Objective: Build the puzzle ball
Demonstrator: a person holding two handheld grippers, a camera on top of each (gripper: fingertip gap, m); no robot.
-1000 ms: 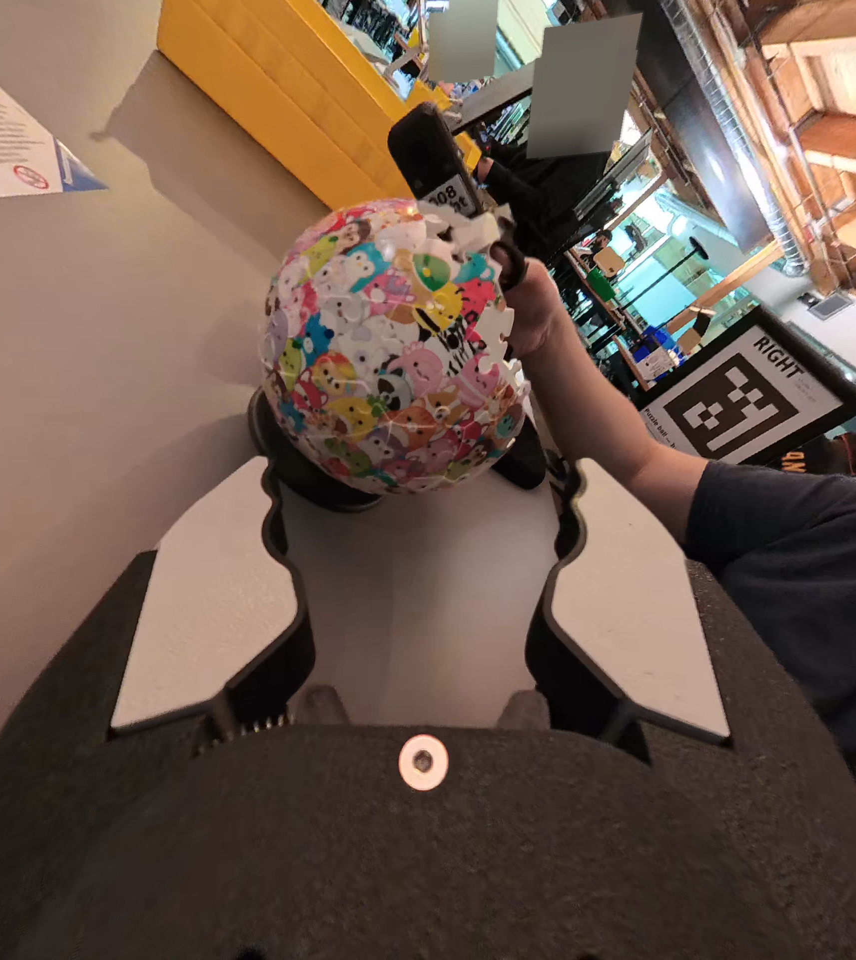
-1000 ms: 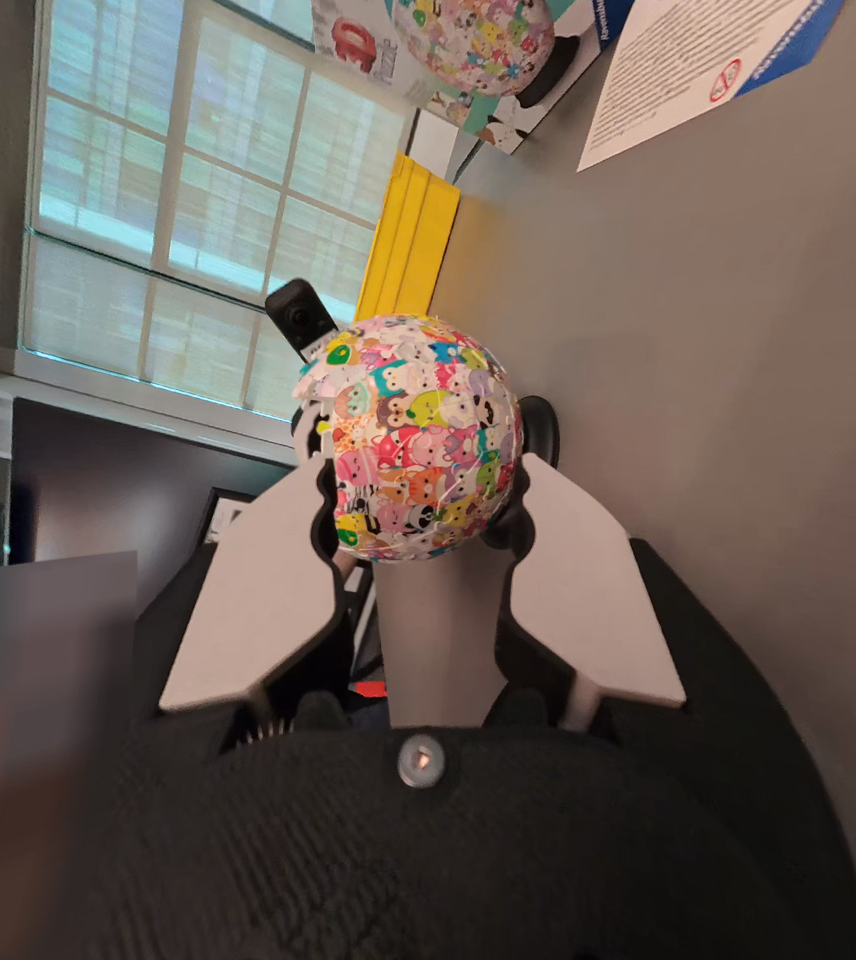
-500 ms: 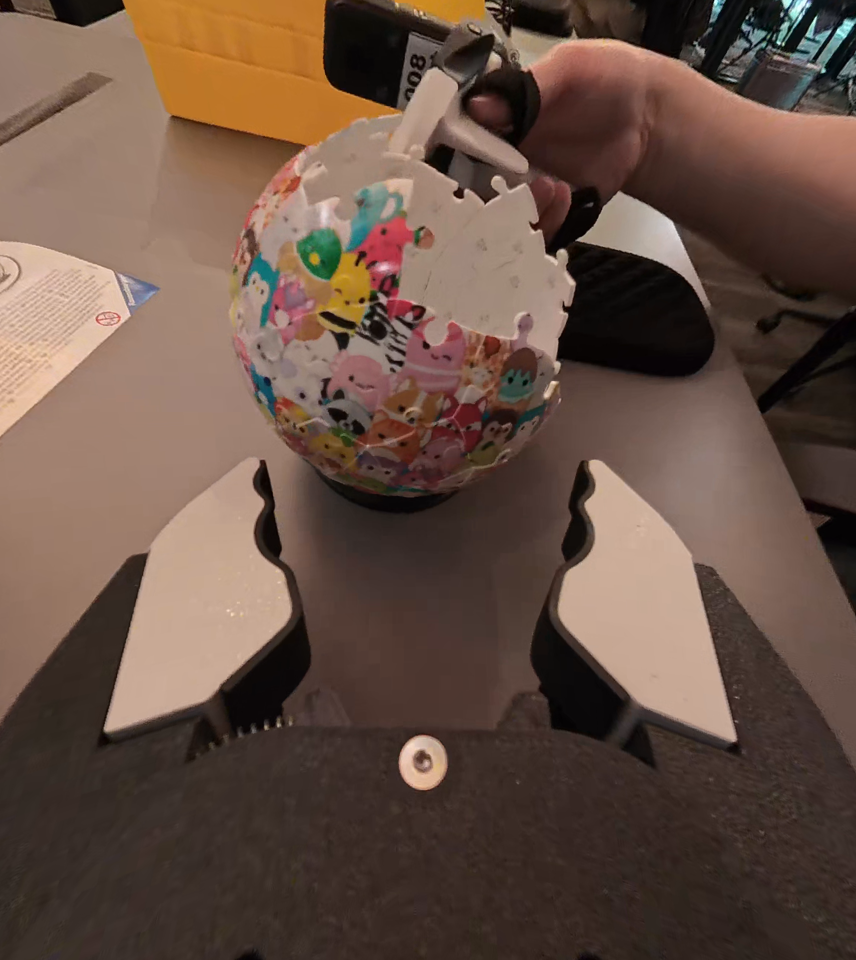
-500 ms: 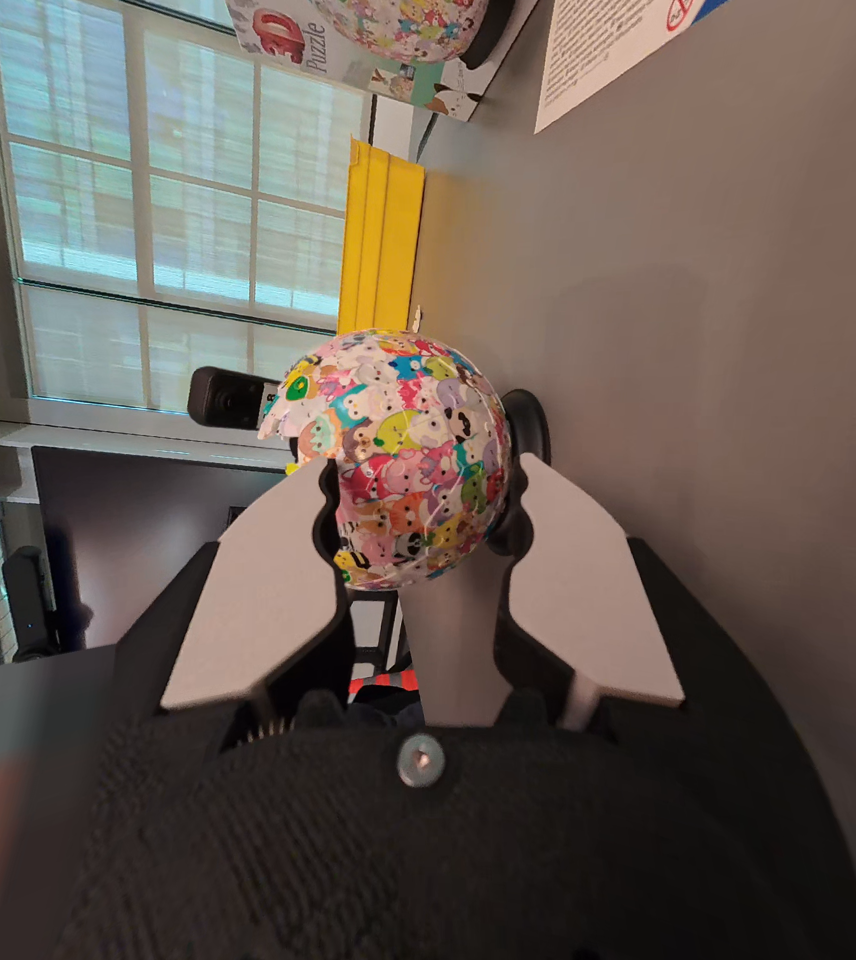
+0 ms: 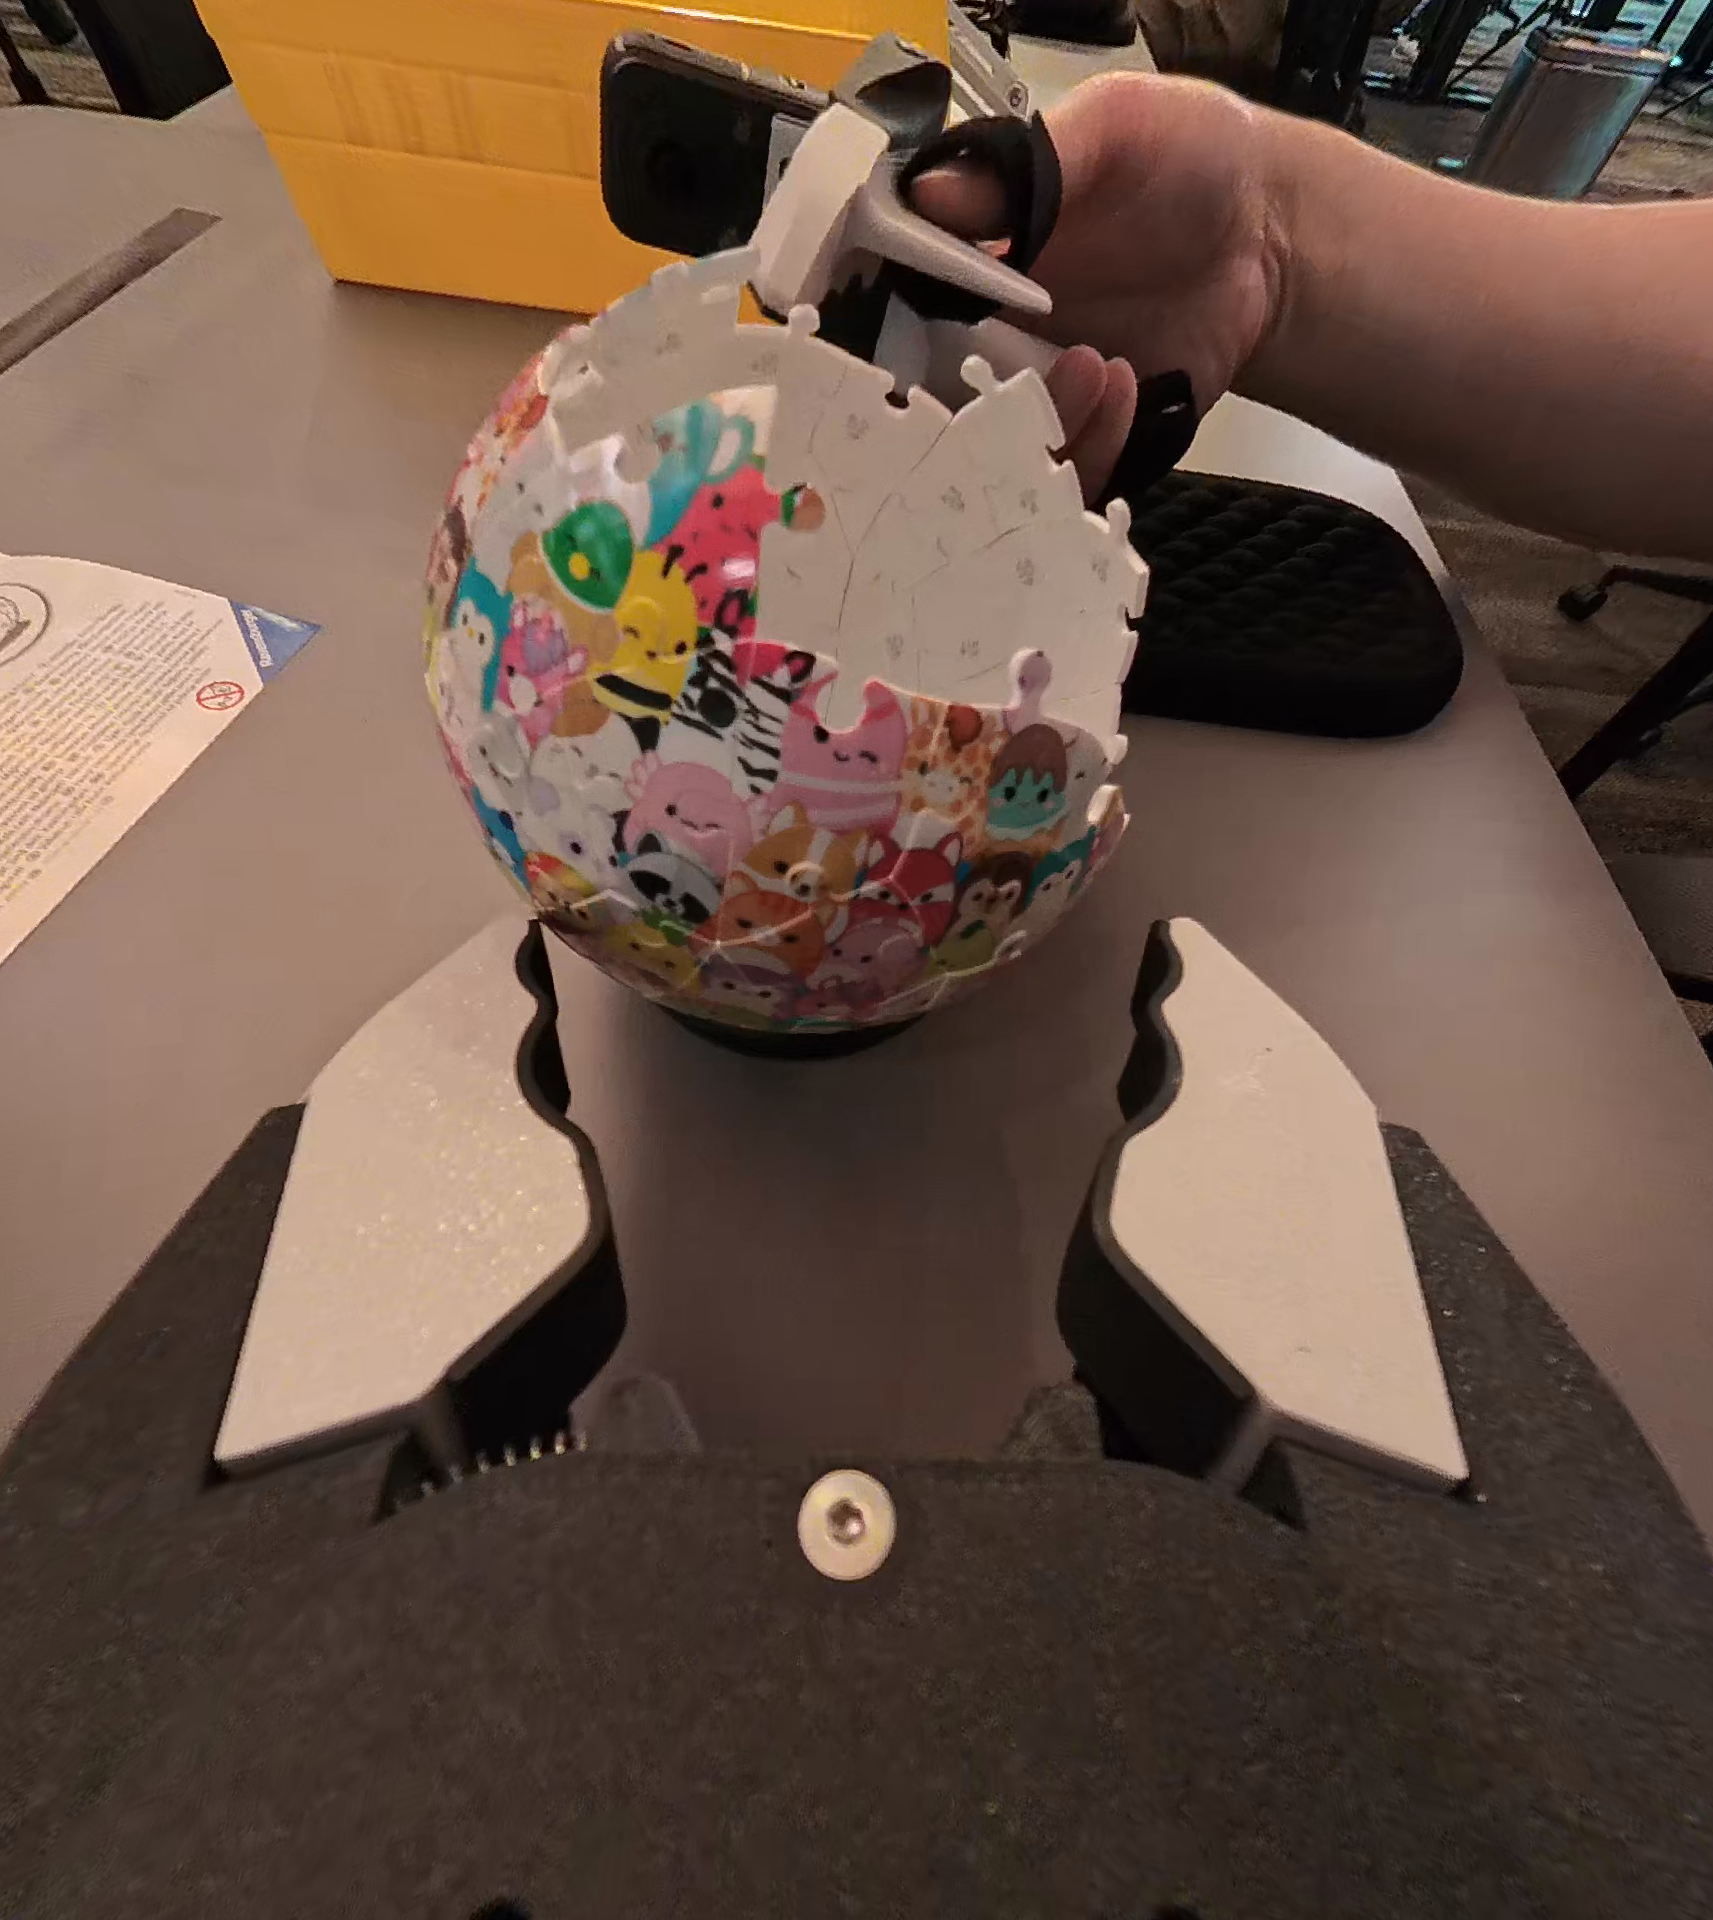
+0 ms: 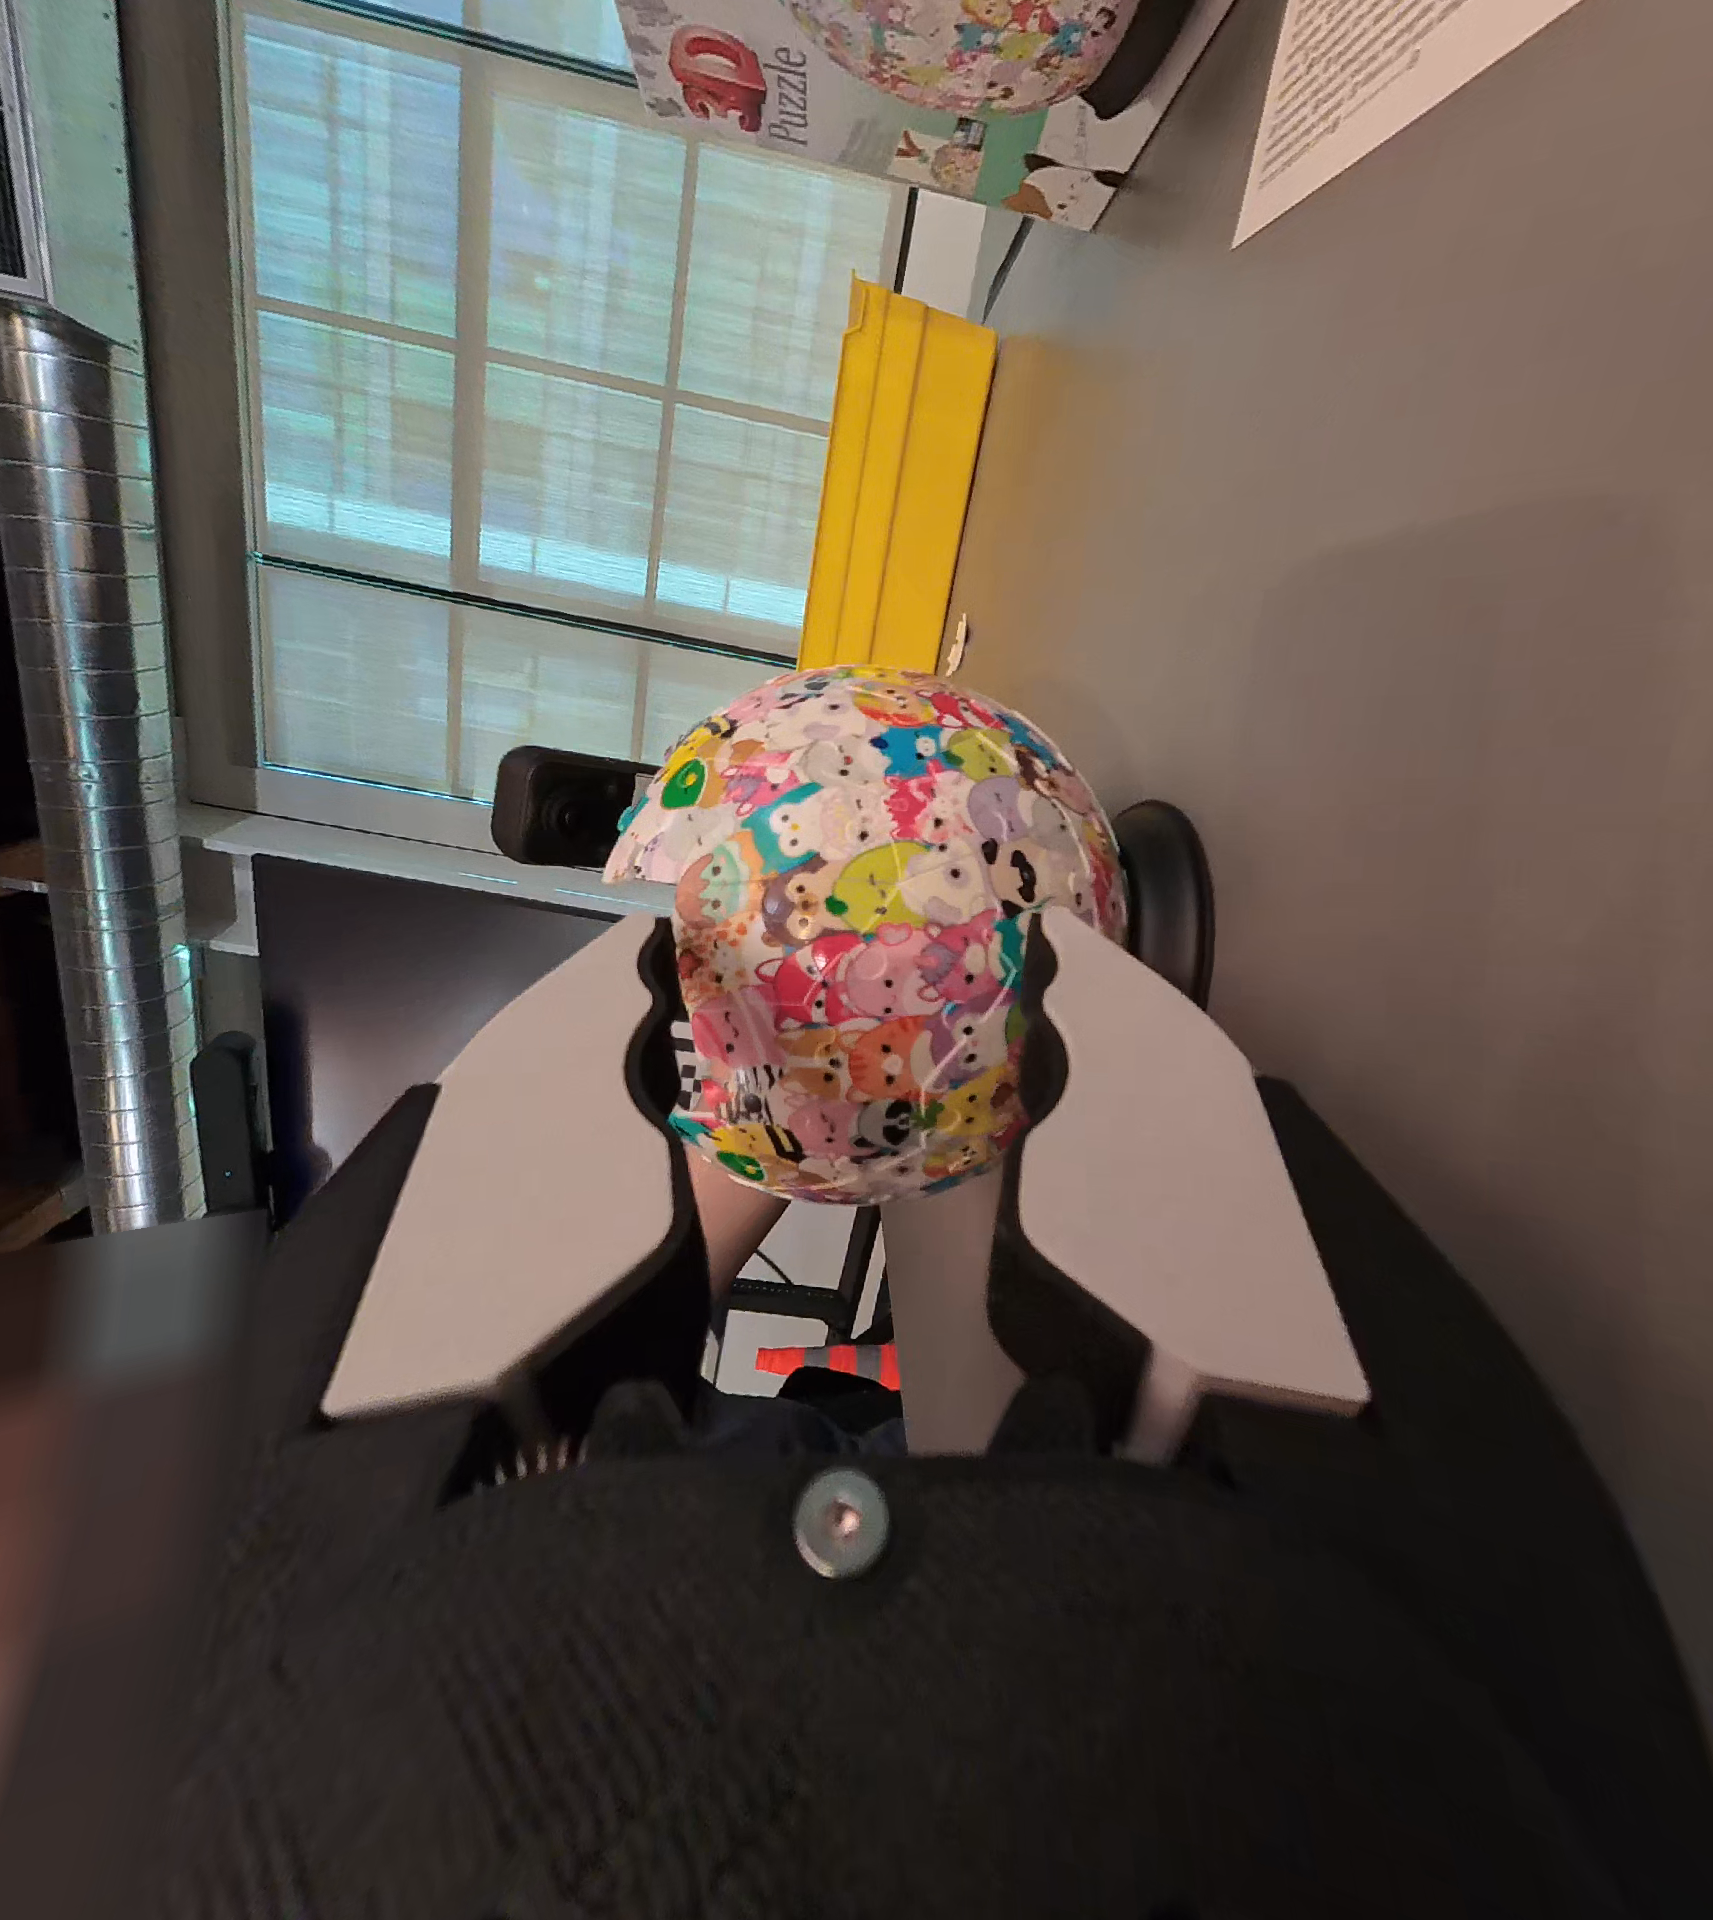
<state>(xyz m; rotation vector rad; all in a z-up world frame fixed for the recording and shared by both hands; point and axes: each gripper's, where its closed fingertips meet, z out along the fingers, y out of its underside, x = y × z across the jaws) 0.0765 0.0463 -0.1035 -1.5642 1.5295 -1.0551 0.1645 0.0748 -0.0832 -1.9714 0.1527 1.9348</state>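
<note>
The colourful puzzle ball [image 5: 727, 748] sits on a black stand [image 5: 800, 1034] on the grey table [image 5: 208, 1091]. Its upper right part is open and shows the white inner side of the pieces. My left gripper [image 5: 844, 935] is open and empty, just in front of the ball, with its fingertips level with the ball's lower half. My right gripper [image 5: 862, 239], held by a hand, reaches the ball's top from behind. In the right wrist view the right gripper [image 6: 847, 935] is rolled sideways, with its fingers on either side of the ball [image 6: 873, 935].
A yellow box [image 5: 561, 135] stands behind the ball. A printed instruction sheet [image 5: 31, 748] lies at the left. A black textured pad [image 5: 1288, 613] lies at the right near the table edge. The puzzle's box [image 6: 883, 94] stands farther back. One gripper's finger ends stand about 11 cm off the other's.
My left gripper has swung from a tilted view to level and moved closer to the ball, still open. My right gripper has kept its hold on the ball.
</note>
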